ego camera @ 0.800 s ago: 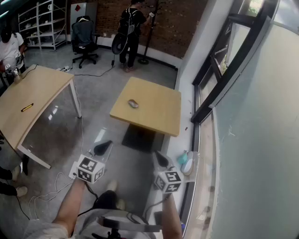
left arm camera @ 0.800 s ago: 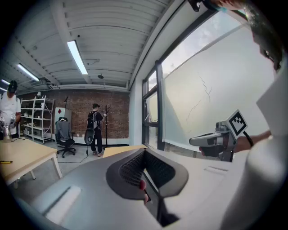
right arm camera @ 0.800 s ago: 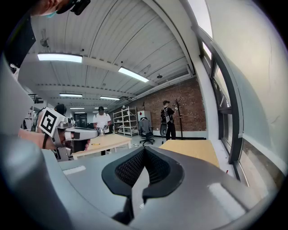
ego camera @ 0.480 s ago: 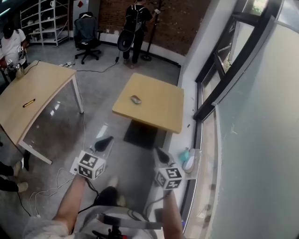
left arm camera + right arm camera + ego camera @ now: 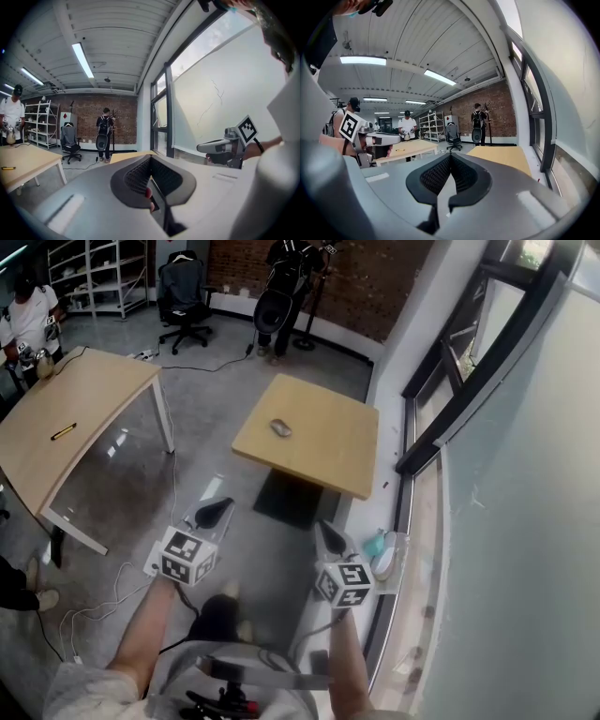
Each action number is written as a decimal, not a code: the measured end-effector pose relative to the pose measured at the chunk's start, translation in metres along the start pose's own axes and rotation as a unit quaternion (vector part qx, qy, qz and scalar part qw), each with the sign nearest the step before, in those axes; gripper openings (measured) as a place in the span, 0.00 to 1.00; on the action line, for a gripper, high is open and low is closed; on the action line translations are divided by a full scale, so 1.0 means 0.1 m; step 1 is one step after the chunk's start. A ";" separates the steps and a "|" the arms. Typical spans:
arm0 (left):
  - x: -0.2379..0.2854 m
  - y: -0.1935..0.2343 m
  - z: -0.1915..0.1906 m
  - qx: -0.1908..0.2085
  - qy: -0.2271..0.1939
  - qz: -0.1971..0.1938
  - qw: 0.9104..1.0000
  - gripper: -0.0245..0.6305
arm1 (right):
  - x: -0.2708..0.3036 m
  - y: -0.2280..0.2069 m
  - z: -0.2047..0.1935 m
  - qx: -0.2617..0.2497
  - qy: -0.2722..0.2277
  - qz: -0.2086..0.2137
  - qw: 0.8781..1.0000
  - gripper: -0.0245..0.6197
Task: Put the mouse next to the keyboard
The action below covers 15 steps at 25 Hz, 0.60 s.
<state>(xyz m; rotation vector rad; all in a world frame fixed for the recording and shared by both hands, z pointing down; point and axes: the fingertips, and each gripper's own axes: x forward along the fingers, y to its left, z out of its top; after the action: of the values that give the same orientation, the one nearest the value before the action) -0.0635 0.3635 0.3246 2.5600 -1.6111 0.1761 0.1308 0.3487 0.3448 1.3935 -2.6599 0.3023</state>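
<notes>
step: approach, mouse not yet grasped | left gripper: jaws together, empty | right gripper: jaws together, empty | mouse: on small wooden table, near its left edge, well ahead of both grippers | keyboard: none in view | next (judged): close in, open one gripper over mouse, find keyboard

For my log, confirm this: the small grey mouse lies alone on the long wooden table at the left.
Wrong table. The small grey mouse lies alone on the square wooden table, not the long wooden table at the left; the head view shows it.
</notes>
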 end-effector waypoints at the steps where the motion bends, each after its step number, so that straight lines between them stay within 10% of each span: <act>1: 0.01 0.01 0.01 0.002 -0.001 0.001 1.000 0.04 | 0.02 0.00 0.01 -0.002 0.000 0.001 1.000 0.06; 15: 0.50 0.45 -0.02 0.002 0.010 0.013 1.000 0.04 | 0.69 -0.24 0.06 0.003 -0.006 0.012 1.000 0.06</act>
<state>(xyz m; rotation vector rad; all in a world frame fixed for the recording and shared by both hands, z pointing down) -0.0827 0.2998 0.3356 2.5316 -1.6391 0.2066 0.1116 0.2791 0.3551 1.3714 -2.6885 0.3051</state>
